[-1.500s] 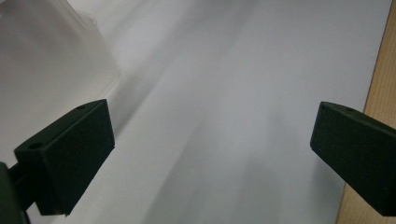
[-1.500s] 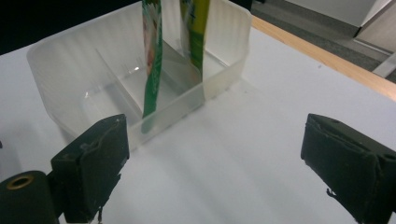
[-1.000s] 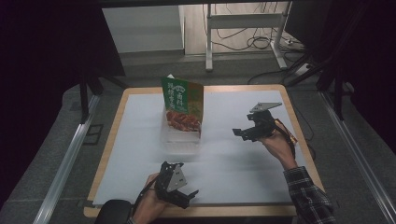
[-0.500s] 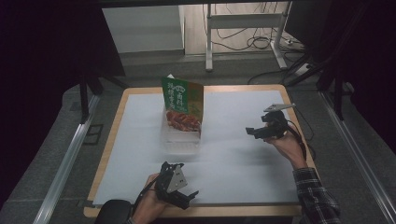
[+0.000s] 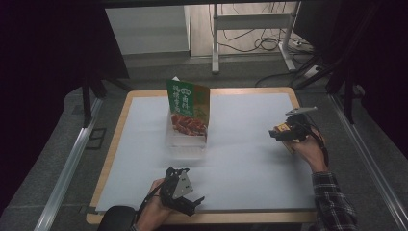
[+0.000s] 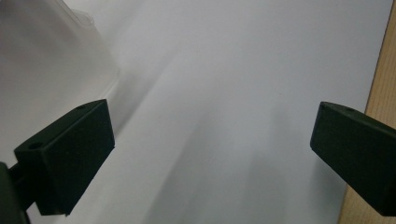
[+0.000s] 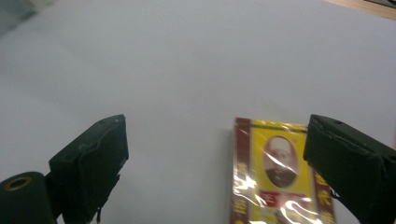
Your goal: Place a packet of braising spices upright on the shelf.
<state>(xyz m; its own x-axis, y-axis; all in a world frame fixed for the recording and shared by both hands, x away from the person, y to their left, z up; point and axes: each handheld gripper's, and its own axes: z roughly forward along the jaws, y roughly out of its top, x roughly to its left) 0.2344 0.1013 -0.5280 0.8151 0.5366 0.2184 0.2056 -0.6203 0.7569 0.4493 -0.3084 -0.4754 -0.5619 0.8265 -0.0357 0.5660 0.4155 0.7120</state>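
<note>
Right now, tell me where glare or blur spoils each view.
High view: dim surroundings, the table evenly lit. Left gripper view: soft, the clear box blurred. Right gripper view: glare on the yellow packet, its print smeared.

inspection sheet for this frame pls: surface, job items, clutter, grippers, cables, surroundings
Surface: white sheet over a wood-edged table, bare across the middle.
Job's things: yellow and red wrapped packet lying flat on the sheet, between the right gripper's jaws but not clamped; green and orange snack bag upright in a clear bin at the far centre.
Clutter: nothing seen.
Grippers: left gripper at the near edge, jaws open, nothing between them; right gripper at the right side, jaws open.
Cables: loose cables on the floor beyond the table.
Surroundings: metal frame legs, dark curtains on both sides.
</note>
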